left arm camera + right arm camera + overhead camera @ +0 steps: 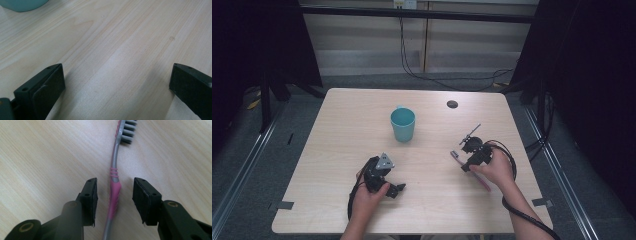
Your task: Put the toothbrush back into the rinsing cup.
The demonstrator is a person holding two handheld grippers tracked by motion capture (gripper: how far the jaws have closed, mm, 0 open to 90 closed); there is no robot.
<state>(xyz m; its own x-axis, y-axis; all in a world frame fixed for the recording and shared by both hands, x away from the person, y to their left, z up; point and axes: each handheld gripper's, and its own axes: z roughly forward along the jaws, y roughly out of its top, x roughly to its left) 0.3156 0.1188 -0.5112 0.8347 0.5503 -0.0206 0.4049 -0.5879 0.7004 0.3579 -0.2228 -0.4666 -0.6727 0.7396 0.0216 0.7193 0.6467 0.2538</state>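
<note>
A pink and grey toothbrush lies flat on the wooden table, its dark bristles pointing away from the right gripper's camera. My right gripper straddles the handle near its neck, with a gap between each pad and the handle, so it is open. In the high view this gripper is at the right of the table, and the toothbrush runs under the hand. My left gripper rests at the front left, and in its own view the left gripper stands wide open over bare wood.
A teal cup stands upright at the table's middle; the cup's base shows at the top left of the left gripper view. A dark round spot marks the far right of the tabletop. Cables hang behind the table.
</note>
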